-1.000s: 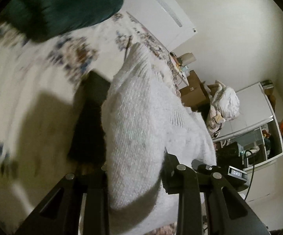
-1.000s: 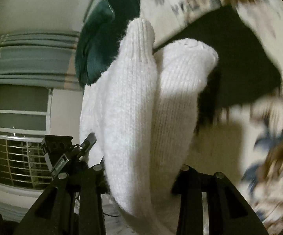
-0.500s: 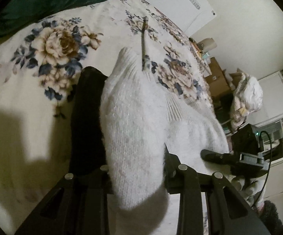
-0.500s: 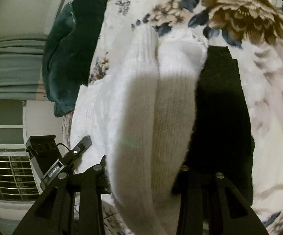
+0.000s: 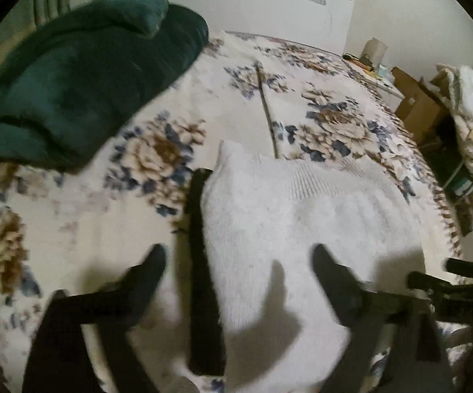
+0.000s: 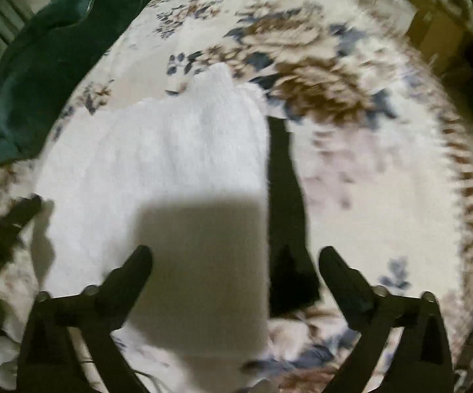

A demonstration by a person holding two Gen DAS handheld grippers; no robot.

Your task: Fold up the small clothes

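While the floral bedspread point(image 5: 72, 216) is stretching across the whole bed with a dark green cushion point(image 5: 82, 75) lying near its head, the white knitted garment point(image 5: 295, 229) is lying folded flat on it, partly covering a black garment point(image 5: 200, 262) whose edge is showing as a dark strip alongside. Both grippers are hovering just above the white knit with nothing between their fingers: the jaws of the left gripper point(image 5: 239, 255) and the right gripper point(image 6: 234, 258) have just been opening and are now standing wide apart.
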